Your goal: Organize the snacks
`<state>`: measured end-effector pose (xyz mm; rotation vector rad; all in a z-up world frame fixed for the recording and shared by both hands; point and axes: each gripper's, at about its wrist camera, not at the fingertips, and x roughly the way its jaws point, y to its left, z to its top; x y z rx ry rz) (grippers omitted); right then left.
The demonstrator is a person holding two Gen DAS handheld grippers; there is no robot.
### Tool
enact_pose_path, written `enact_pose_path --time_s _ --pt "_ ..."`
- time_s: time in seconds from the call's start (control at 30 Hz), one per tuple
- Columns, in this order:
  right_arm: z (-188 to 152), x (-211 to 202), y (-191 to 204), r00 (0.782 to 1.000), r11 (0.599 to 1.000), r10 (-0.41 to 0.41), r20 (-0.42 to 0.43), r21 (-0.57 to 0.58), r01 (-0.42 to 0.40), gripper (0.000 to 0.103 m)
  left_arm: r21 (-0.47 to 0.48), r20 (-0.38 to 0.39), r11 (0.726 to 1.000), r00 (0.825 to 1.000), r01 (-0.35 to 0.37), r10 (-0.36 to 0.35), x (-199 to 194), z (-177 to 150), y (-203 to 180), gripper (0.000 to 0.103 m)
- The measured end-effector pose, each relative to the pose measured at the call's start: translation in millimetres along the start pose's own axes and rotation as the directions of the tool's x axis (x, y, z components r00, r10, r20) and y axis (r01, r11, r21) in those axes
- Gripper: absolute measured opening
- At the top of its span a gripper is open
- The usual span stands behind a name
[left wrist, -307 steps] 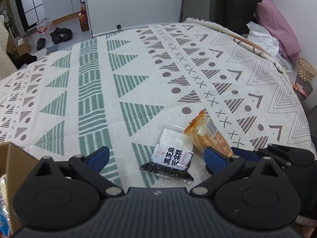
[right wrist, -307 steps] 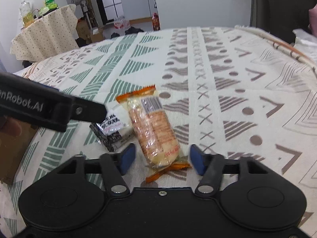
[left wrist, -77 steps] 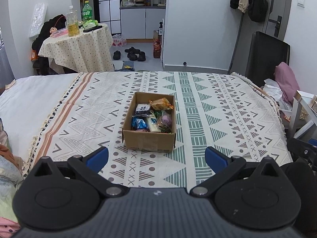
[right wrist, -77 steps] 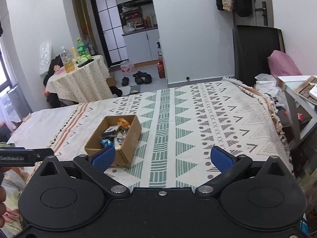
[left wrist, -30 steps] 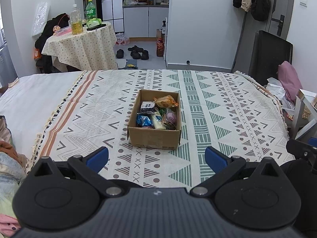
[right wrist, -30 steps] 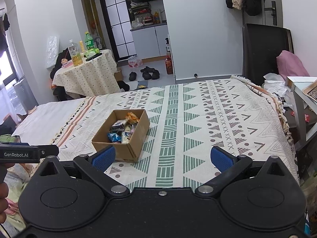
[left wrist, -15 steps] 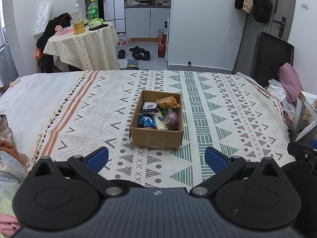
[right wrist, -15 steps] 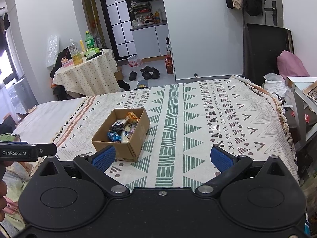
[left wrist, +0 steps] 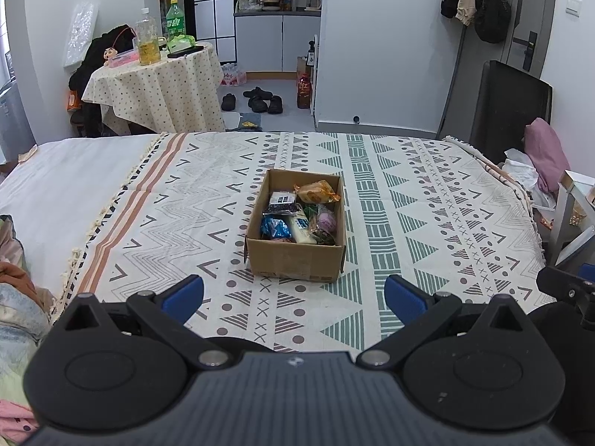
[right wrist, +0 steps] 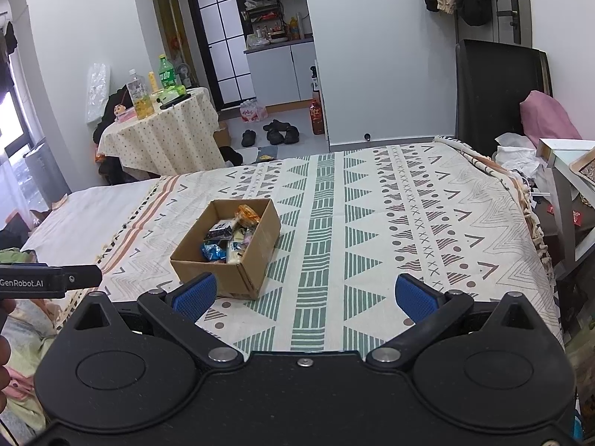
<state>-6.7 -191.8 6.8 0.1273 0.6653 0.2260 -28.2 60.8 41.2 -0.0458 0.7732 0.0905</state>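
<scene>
Mid-bed, cardboard box (left wrist: 295, 256) holds all snacks (left wrist: 297, 212); orange packet and black packet, loose on bedspread (left wrist: 427, 200) ten seconds ago, now inside. Left gripper (left wrist: 293, 293), right gripper (right wrist: 303, 295): jaws wide, empty, pulled back. Task looks complete.

One cardboard box (left wrist: 295, 256) is being shown on the patterned bedspread (left wrist: 427, 219), and about six snack packets (left wrist: 293, 210) are being counted inside it, though the pile is too jumbled for an exact number. Two bottles (left wrist: 148, 39) are being seen on the one round table (left wrist: 156, 100). Three dark shoes (left wrist: 256, 99) are being counted on the floor, plus one red bottle (left wrist: 304, 94) by the wall.
</scene>
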Motion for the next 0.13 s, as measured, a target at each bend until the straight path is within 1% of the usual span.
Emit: enact_pose_path --time_s 0.13 --pt "-0.5 0.6 0.6 1.000 1.000 -0.005 -0.002 -0.004 0.005 0.103 0.000 0.008 1.000 1.000 0.003 -0.003 -0.6 0.3 0.4 0.103"
